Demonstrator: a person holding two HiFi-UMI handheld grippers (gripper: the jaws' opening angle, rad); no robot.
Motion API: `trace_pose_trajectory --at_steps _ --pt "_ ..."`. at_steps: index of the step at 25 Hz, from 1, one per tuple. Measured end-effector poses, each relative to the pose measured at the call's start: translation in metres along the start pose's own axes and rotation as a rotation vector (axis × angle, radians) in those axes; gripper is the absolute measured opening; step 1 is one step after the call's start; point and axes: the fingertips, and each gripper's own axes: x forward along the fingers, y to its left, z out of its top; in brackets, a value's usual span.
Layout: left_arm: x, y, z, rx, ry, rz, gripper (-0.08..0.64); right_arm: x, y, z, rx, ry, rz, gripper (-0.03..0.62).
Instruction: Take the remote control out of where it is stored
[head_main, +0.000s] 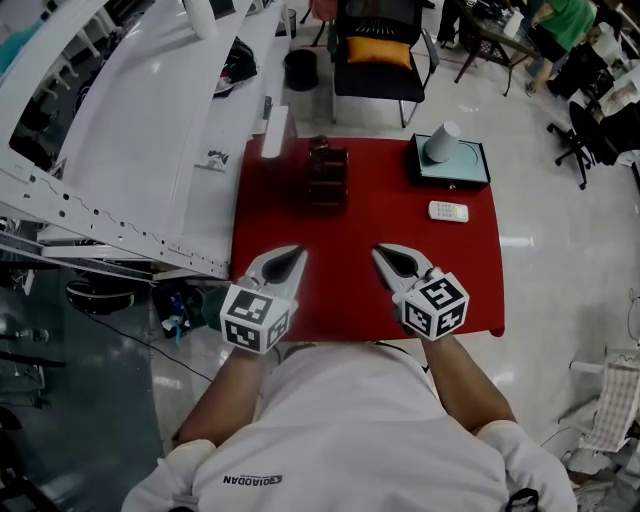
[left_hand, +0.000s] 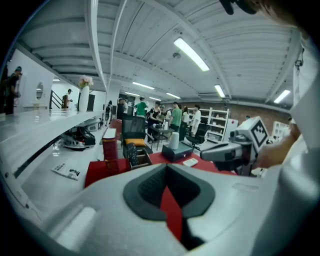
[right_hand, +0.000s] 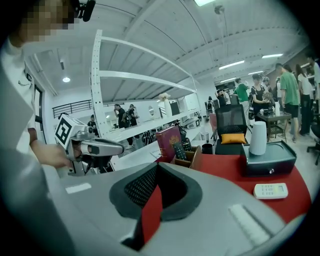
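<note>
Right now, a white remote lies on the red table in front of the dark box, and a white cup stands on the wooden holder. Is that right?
Not quite: the white cup stands on the dark box, not on the wooden holder, as the head view shows. The white remote does lie on the red table in front of that box.

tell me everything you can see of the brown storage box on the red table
The storage box is an open-topped holder, brown and wood-like. It stands upright toward the far side of the red table. A dark remote control leans inside it, buttons showing. A dark red book-like thing stands at its left; whether inside it I cannot tell.
</note>
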Motion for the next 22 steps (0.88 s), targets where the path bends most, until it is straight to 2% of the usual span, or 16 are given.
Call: trace_pose_trajectory --at_steps 7,16,19,22 --pt "-0.002 0.004 0.004 -0.014 -0.026 0.013 0.002 0.006 0.000 0.003 -0.029 0.011 0.007 0.005" --pt "-0.002 0.013 -0.001 -0.018 -0.004 0.031 0.002 0.023 -0.003 0.005 -0.089 0.050 0.020 0.005" --pt "-0.003 0.018 -0.003 -0.009 0.004 0.047 0.002 0.037 -0.003 0.007 -0.145 0.081 0.035 0.006" --pt "-0.006 0.023 -0.006 -0.012 0.006 0.064 0.003 0.057 -0.003 0.010 -0.263 0.122 0.047 0.006"
